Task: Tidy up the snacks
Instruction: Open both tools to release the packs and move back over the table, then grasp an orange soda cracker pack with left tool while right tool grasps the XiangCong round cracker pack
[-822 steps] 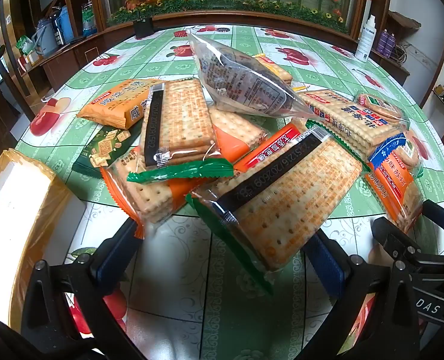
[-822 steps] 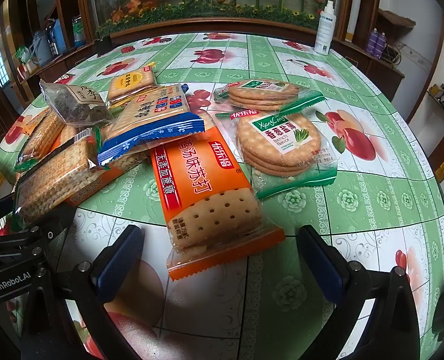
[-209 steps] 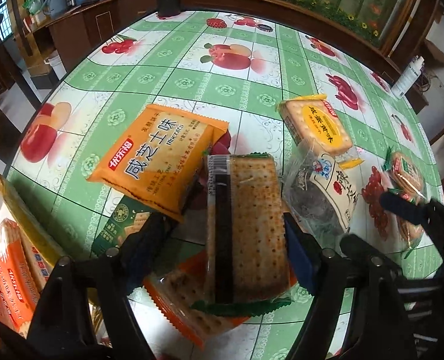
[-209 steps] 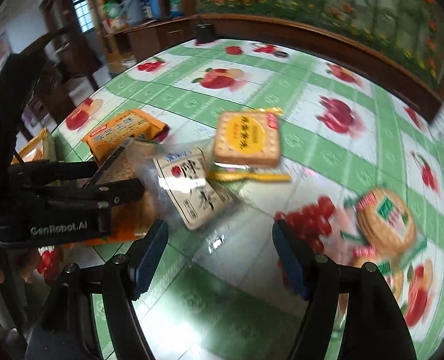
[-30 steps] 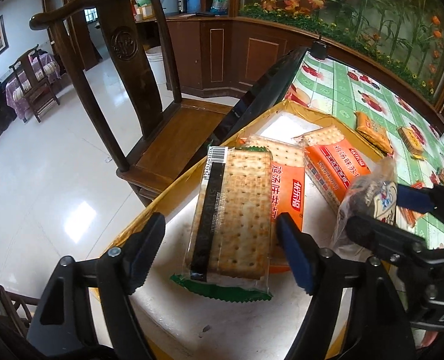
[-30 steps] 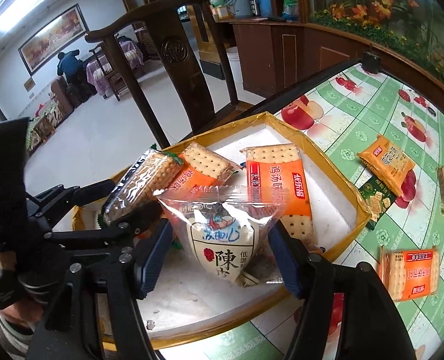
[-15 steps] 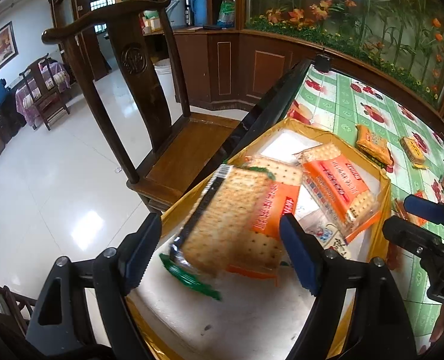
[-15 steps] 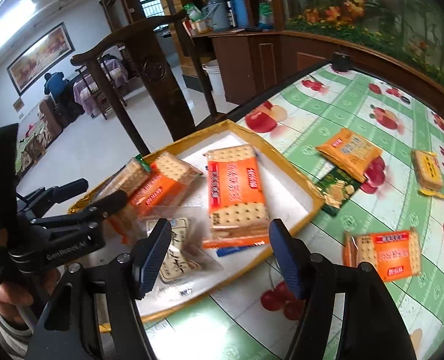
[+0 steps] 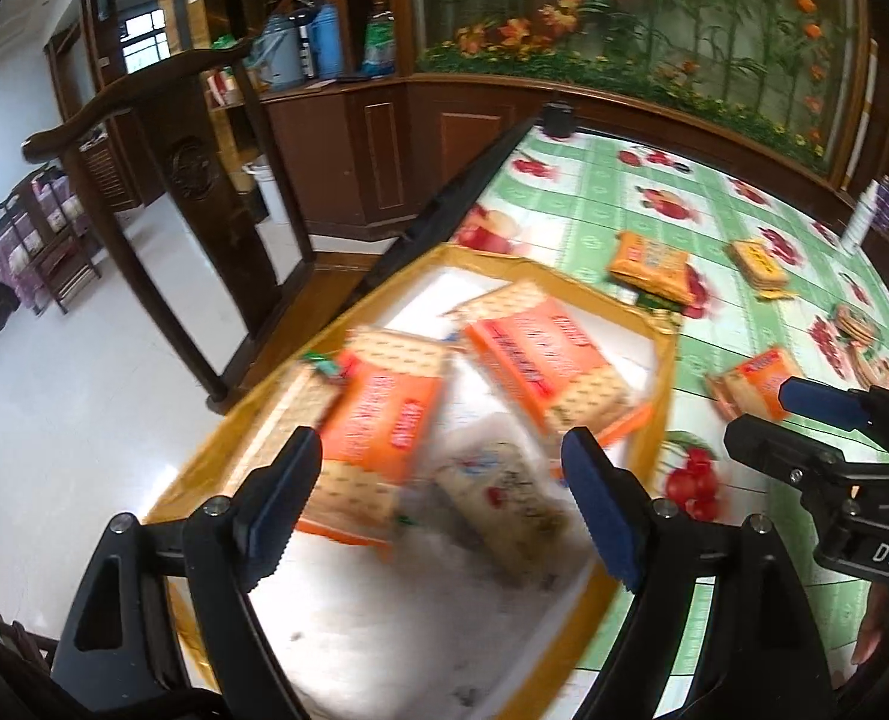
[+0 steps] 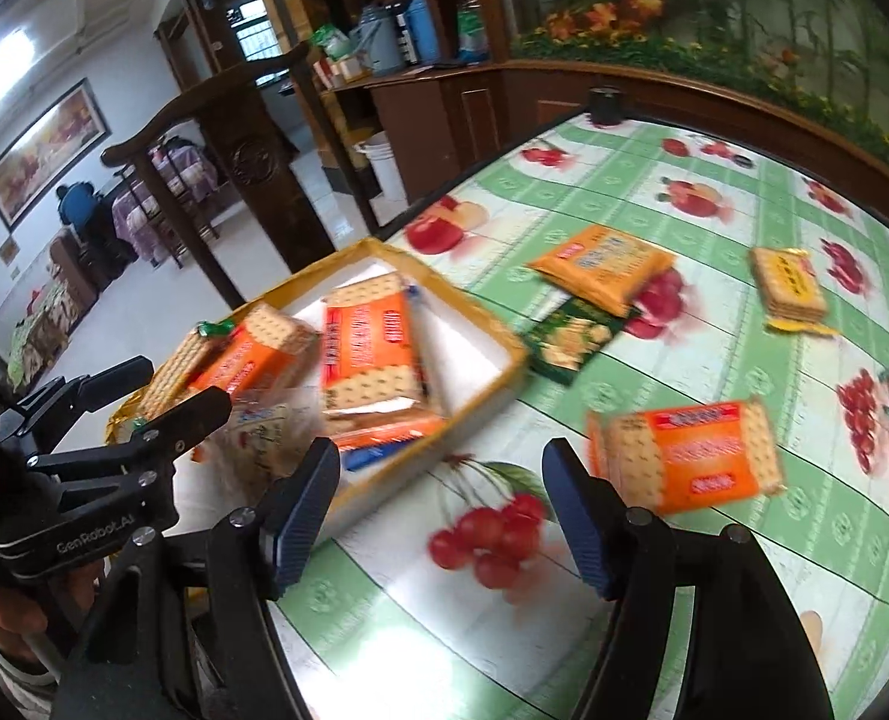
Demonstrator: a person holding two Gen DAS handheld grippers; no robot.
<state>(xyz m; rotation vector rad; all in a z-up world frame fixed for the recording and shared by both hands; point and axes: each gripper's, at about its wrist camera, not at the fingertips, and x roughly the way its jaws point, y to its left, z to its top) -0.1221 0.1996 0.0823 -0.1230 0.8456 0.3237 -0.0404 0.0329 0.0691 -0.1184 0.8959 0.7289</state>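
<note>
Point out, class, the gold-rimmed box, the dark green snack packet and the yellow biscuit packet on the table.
gold-rimmed box [image 10: 507,354]: right wrist view, near-right gold corner.
dark green snack packet [image 10: 571,338]: right wrist view, packet's middle.
yellow biscuit packet [image 10: 787,287]: right wrist view, centre of its yellow face.

The left wrist view looks steeply down from close above the yellow-rimmed, white-floored cardboard box, out between its own blue-padded tongs. The right wrist view sits further right, low over the green fruit-patterned desk, facing the same way. Both share the box, the desk beyond and the dark carved wooden chair.
</note>
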